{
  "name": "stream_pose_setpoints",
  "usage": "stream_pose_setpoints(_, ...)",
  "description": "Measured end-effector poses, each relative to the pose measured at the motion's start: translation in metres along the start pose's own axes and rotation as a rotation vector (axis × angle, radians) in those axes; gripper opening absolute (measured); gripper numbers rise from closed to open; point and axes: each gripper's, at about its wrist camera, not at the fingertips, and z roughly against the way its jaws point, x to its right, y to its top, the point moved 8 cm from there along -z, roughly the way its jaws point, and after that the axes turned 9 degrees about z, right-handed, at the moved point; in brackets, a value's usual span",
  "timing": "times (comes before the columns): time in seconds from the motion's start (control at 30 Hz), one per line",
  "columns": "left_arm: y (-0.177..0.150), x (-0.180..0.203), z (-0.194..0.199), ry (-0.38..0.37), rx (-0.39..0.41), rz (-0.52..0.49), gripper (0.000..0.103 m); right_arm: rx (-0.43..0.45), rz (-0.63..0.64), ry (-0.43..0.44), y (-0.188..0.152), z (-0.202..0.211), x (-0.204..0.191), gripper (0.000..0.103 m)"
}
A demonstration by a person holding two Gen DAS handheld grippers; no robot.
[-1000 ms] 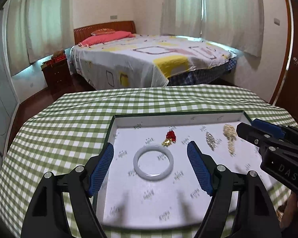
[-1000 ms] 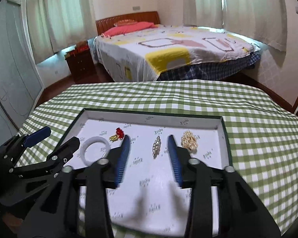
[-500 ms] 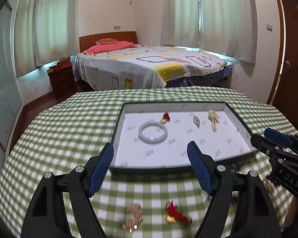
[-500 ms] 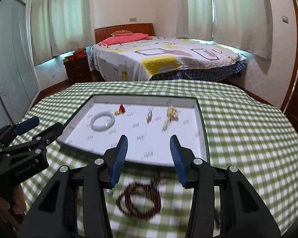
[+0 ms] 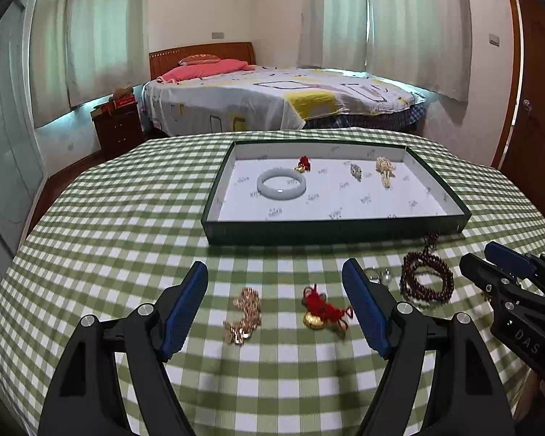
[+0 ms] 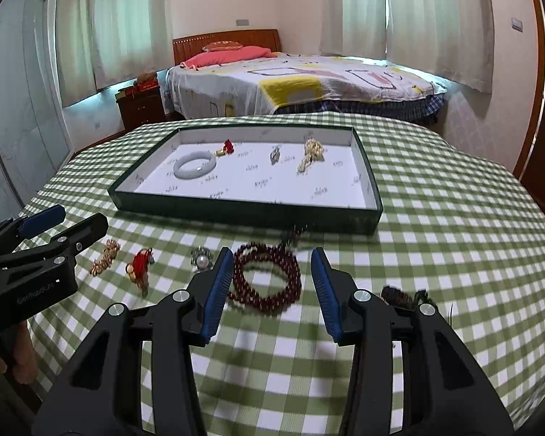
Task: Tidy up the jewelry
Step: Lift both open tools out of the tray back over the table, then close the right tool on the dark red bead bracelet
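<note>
A dark green tray with a white floor holds a pale jade bangle, a small red-and-gold charm, a silver brooch and a pearl-gold piece. On the checked cloth in front of it lie a gold chain, a red knot with a gold bell, a pearl brooch and dark red beads. My left gripper hangs open over chain and knot. My right gripper is open around the beads' near side, not touching.
A dark tassel piece lies on the cloth behind my right gripper's right finger. The round table's cloth falls away at left and right. Beyond the table stand a bed, a nightstand and a wooden door.
Both grippers have drawn back from over the tray toward the table's near side. The loose pieces in front of the tray have come into view. Neither jaw opening changed.
</note>
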Motion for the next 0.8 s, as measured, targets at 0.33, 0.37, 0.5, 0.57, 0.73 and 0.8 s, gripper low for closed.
stream_pose_setpoints(0.33,-0.017,-0.009,0.0,0.013,-0.024,0.011,0.074,-0.028,0.012,0.011,-0.012,-0.006,-0.01,0.054)
stream_pose_setpoints(0.37,-0.018,-0.01,-0.001,0.014,-0.028,0.016,0.074,-0.032,0.015,0.011,-0.013,-0.007,-0.01,0.055)
stream_pose_setpoints(0.5,-0.02,-0.013,-0.002,0.018,-0.034,0.024,0.074,-0.056,0.019,0.013,-0.015,-0.016,-0.012,0.055)
stream_pose_setpoints(0.57,-0.02,-0.015,-0.002,0.021,-0.035,0.024,0.074,-0.071,0.018,0.018,-0.015,-0.021,-0.013,0.056)
stream_pose_setpoints(0.73,-0.021,-0.019,-0.005,0.029,-0.043,0.031,0.074,-0.12,0.033,0.027,-0.014,-0.037,-0.017,0.064)
stream_pose_setpoints(0.8,-0.022,-0.02,-0.006,0.031,-0.05,0.034,0.074,-0.139,0.043,0.024,-0.015,-0.044,-0.019,0.068)
